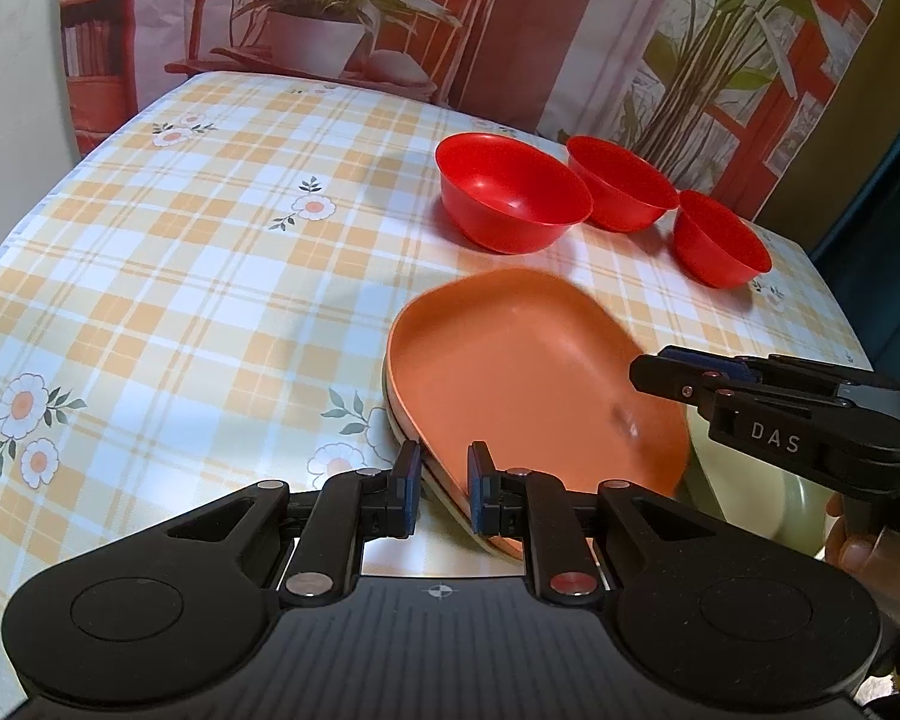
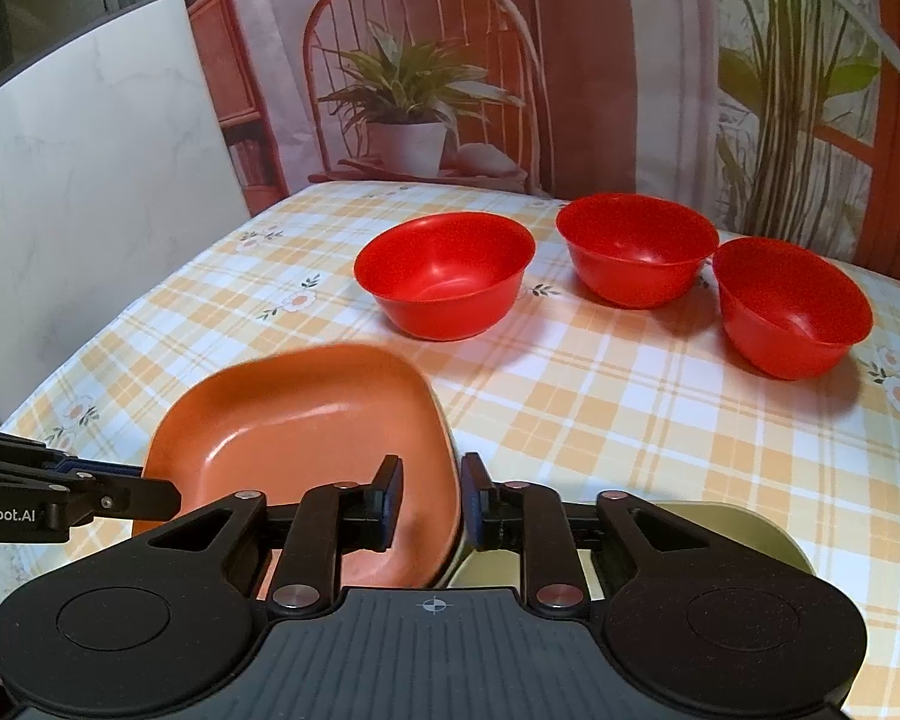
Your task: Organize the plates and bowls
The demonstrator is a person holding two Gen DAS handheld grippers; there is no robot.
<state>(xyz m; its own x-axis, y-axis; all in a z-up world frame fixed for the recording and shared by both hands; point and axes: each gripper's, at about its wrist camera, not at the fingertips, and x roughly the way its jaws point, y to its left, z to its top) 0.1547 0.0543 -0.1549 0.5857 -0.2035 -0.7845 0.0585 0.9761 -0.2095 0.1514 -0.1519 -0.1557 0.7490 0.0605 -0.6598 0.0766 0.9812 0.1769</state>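
Left gripper (image 1: 444,483): jaws narrow, pads clamped on the near rim of the orange plate (image 1: 528,372), which sits tilted atop a stack at the table's near right. Right gripper (image 2: 431,495): jaws narrow, straddling the plate's right rim; whether the pads press on it cannot be told. Pale green plate (image 2: 774,534): beneath and just right of the orange one. Three red bowls (image 2: 444,273) (image 2: 636,252) (image 2: 792,306): upright in a row toward the far right, well apart from the plates. Checked tablecloth (image 1: 180,276): wide bare stretch to the left, running to the far edge.
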